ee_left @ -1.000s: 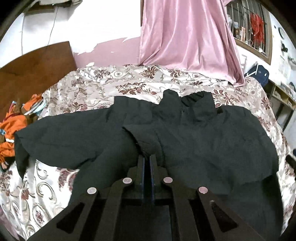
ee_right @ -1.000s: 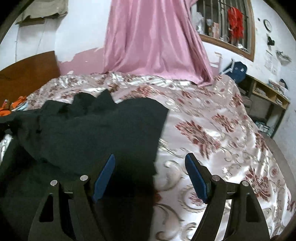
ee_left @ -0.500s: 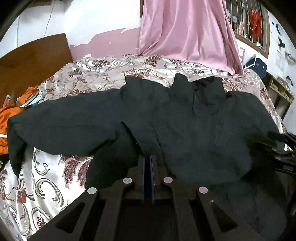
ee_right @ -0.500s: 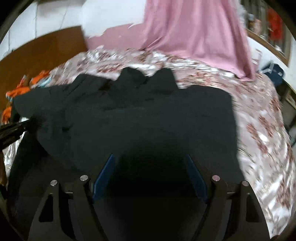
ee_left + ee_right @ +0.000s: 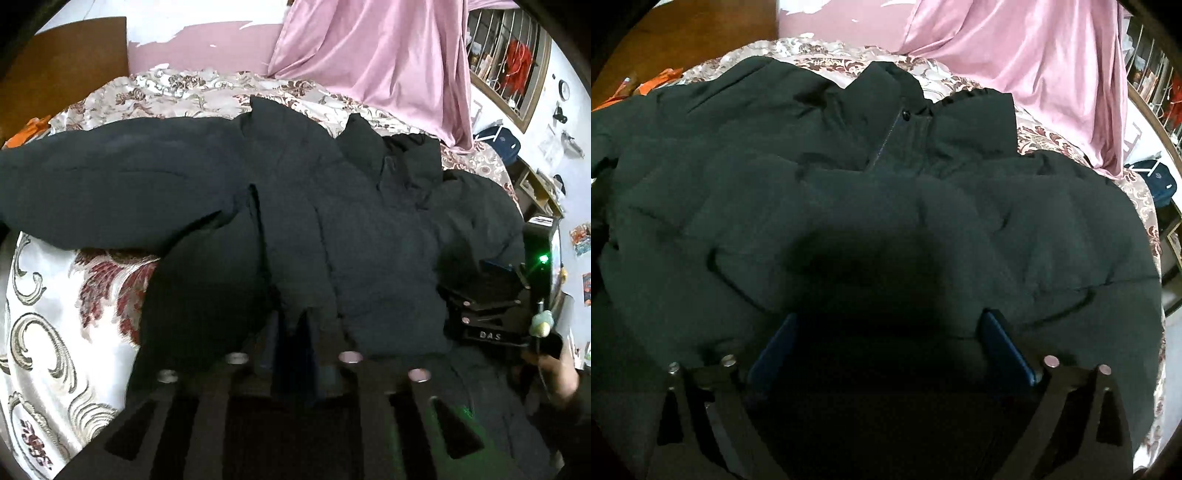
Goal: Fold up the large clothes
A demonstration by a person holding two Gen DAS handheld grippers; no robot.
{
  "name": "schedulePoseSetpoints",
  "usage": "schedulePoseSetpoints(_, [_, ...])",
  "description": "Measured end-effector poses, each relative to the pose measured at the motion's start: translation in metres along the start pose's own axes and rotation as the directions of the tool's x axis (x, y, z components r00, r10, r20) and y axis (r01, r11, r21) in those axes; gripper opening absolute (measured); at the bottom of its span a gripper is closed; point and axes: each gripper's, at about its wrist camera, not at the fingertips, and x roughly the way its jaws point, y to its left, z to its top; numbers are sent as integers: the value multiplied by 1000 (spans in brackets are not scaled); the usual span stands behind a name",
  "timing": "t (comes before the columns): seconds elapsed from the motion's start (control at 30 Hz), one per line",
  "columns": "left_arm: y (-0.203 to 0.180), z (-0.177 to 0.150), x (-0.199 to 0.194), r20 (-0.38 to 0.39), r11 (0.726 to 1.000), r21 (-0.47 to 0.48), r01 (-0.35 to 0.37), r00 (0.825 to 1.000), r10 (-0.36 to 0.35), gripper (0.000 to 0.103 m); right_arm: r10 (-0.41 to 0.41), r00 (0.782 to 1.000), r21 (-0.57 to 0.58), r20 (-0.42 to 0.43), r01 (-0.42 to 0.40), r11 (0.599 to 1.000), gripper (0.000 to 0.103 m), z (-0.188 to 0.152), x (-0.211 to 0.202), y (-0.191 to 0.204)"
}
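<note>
**Black jacket laid out for folding as both grippers let go**

Black jacket (image 5: 369, 229) lies spread across the floral bedspread (image 5: 55, 314), collar toward the far edge by the pink curtain (image 5: 388, 66), one sleeve (image 5: 110, 184) stretching toward the bed's left edge. The left gripper (image 5: 291, 347) is opening over a front panel edge; a fold of cloth sits between its narrowly parted jaws, apparently no longer pinched. The right gripper (image 5: 886, 343) is spreading wide above the jacket's near body, nothing clamped between its blue pads (image 5: 1004, 343). A clean fold likely calls for releasing fully, lifting clear without dragging cloth, then taking the outstretched sleeve near its cuff and carrying it flat across the chest.
</note>
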Motion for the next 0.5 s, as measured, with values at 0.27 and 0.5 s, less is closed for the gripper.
schedulePoseSetpoints(0.27, [32, -12, -47, 110, 994, -103, 46, 993, -35, 58, -50, 999, -27, 15, 50, 998, 102, -4, 10, 4])
schedulePoseSetpoints(0.5, [119, 1, -75, 153, 949, -317, -2, 987, 54, 79, -62, 996, -26, 64, 64, 998, 102, -9, 3, 2])
